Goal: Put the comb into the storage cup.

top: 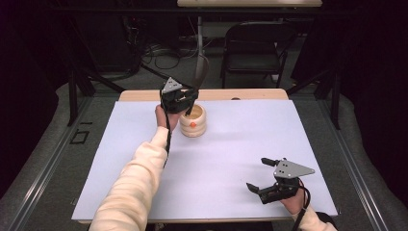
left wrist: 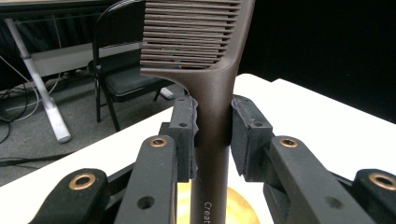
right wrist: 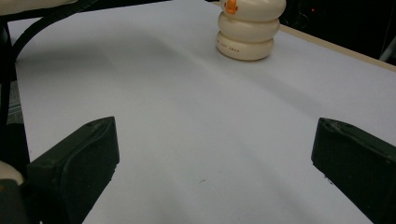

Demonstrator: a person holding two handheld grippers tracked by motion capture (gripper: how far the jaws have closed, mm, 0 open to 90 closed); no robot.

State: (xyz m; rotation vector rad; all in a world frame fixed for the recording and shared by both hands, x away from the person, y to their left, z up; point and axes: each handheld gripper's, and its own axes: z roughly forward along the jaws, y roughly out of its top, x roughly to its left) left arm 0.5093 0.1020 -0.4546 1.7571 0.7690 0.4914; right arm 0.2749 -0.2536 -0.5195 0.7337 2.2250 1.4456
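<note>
Left gripper [left wrist: 212, 135] clamped on brown comb [left wrist: 205, 56], handle squeezed between the pads, just above cream holder [top: 193, 121]. Right gripper [right wrist: 210, 158] spread wide, nothing between the fingers.

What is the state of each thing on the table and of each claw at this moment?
Comb: upright, teeth at the top, handle gripped by the left claw, lower end going down into the holder.
Holder: cream, ribbed, standing upright on the white table, comb handle in its opening.
Left claw: shut on the comb handle, above the holder.
Right claw: open, holding nothing, over the table's near right part.
</note>
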